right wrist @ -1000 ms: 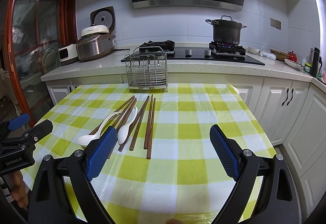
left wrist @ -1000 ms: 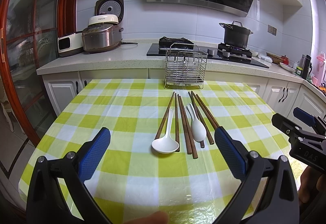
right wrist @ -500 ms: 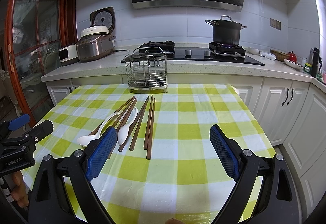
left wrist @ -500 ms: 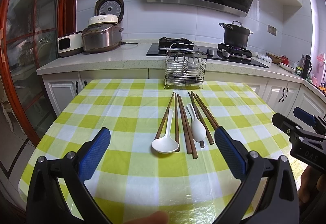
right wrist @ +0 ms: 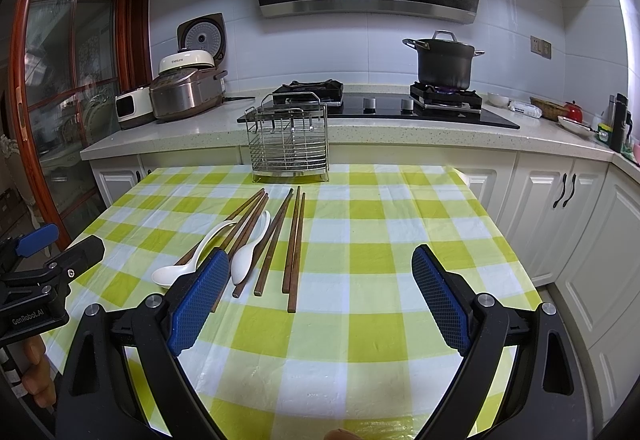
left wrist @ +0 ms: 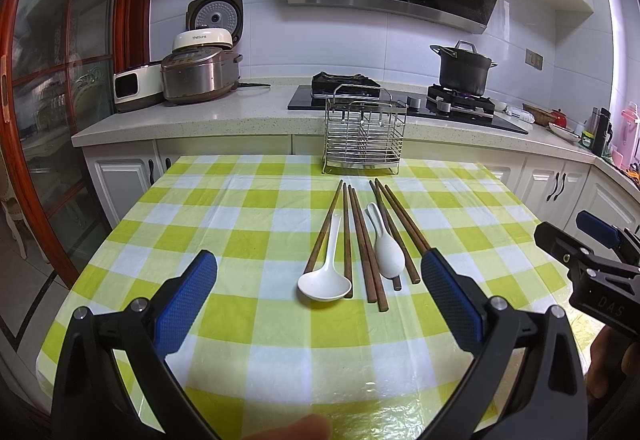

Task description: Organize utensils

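Note:
Several brown chopsticks (left wrist: 362, 244) (right wrist: 294, 244) and two white spoons lie mid-table on the green-and-white checked cloth. The larger spoon (left wrist: 326, 280) (right wrist: 180, 270) is on the left, the smaller spoon (left wrist: 386, 248) (right wrist: 250, 254) among the chopsticks. A wire utensil rack (left wrist: 363, 135) (right wrist: 290, 143) stands empty at the table's far edge. My left gripper (left wrist: 318, 272) is open, held short of the spoons. My right gripper (right wrist: 320, 272) is open, to the right of the utensils, nothing between its fingers.
Behind the table runs a counter with a rice cooker (left wrist: 198, 73), a hob and a black pot (left wrist: 464, 69). White cabinets (right wrist: 560, 207) stand to the right. A wood-framed glass door (left wrist: 44, 119) is at left. Each view shows the other gripper at its side edge.

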Tool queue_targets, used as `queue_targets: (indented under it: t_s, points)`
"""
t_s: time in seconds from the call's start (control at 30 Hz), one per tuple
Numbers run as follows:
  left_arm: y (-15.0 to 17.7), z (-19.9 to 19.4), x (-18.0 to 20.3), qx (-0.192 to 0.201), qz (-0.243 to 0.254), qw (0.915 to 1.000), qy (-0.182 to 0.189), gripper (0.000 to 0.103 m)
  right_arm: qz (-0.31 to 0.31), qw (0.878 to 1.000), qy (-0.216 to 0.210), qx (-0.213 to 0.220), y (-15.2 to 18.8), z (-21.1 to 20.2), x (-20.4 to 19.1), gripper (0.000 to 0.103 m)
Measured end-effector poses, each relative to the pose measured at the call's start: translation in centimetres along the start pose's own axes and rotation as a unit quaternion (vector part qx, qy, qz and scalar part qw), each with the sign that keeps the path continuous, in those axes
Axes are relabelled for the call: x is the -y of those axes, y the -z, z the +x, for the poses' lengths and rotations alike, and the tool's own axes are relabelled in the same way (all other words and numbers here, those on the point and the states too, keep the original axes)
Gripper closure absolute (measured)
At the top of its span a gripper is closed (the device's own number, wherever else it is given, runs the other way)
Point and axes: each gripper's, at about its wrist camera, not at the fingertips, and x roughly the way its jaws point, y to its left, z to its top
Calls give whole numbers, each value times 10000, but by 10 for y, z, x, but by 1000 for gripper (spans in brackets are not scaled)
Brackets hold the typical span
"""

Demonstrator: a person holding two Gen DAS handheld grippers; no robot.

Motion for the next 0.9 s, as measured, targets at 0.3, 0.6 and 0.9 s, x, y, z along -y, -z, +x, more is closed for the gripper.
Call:
queue_targets:
  t_s: [0.3, 0.6, 0.9]
  points:
    - [0, 0, 0, -3, -2, 10000, 3, 4, 1, 10000, 0, 8, 0, 0, 0, 16]
    - [0, 0, 0, -6, -7, 10000, 0, 4, 3, 10000, -5, 6, 2, 2, 0, 16]
    - [-3, 18, -20, -294, -76, 9991, 303, 4, 127, 9964, -154, -823, -3, 35, 5, 14]
